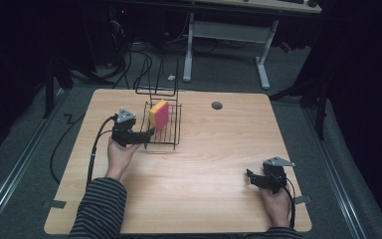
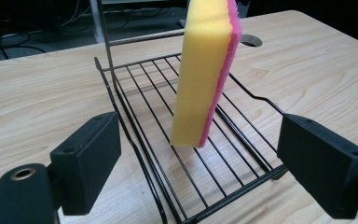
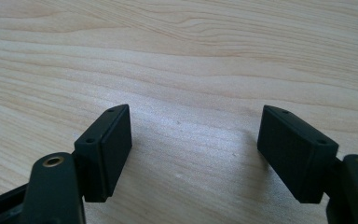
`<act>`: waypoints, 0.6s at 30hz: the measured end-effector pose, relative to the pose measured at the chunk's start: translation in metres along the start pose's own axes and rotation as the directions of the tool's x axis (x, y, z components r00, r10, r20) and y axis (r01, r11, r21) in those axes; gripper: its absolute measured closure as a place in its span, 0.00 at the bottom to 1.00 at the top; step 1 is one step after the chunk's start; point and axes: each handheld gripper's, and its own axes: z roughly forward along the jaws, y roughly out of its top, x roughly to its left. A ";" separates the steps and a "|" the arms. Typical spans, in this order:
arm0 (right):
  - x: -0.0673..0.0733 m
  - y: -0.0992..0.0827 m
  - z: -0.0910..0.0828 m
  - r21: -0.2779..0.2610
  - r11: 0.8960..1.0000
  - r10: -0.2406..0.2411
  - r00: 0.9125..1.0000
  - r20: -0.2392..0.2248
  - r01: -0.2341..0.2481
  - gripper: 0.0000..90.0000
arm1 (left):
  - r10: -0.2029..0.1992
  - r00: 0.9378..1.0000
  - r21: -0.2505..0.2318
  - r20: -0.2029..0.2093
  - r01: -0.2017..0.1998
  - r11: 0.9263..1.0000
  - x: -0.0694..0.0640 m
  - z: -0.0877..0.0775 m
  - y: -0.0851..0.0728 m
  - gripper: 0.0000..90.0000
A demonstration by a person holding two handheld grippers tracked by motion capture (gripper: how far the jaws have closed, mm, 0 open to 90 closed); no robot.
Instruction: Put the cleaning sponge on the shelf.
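A yellow sponge with a pink scouring face is seen standing on edge, slightly tilted, on the bars of a black wire rack set toward the far left of the wooden counter. The left tool is held at the rack's near end with its jaws spread wide — the sponge is framed between them but touched by neither. The right tool is held low over bare wood near the counter's right front corner, well apart from the rack — its jaws are likewise spread, with nothing gripped.
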 end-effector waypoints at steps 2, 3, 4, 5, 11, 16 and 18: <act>0.000 0.000 0.000 0.000 1.000 0.000 1.000 0.000 0.000 0.29 | -0.006 1.000 -0.008 0.000 0.006 1.000 0.000 -0.003 -0.001 0.16; 0.000 0.000 0.000 0.000 1.000 0.000 1.000 0.000 0.000 0.29 | -0.010 1.000 -0.013 0.000 0.010 1.000 0.000 -0.004 -0.001 0.16; 0.000 0.000 0.000 0.000 1.000 0.000 1.000 0.000 0.000 0.29 | -0.014 1.000 -0.017 0.001 0.014 1.000 0.001 -0.005 -0.002 0.16; 0.000 0.000 0.000 0.000 1.000 0.000 1.000 0.000 0.000 0.29 | -0.014 1.000 -0.020 0.001 0.014 1.000 0.001 -0.006 -0.002 0.16; 0.000 0.000 0.000 0.000 1.000 0.000 1.000 0.000 0.000 0.29 | -0.023 1.000 -0.029 0.004 0.023 0.999 0.002 -0.014 -0.005 0.16; 0.000 0.000 0.000 0.000 1.000 0.000 1.000 0.000 0.000 0.29 | -0.011 1.000 -0.021 0.003 0.011 1.000 0.002 -0.019 -0.006 0.17; 0.000 0.000 0.000 0.000 1.000 0.000 1.000 0.000 0.000 0.29 | -0.016 1.000 -0.027 0.009 0.016 1.000 0.001 -0.023 -0.005 0.17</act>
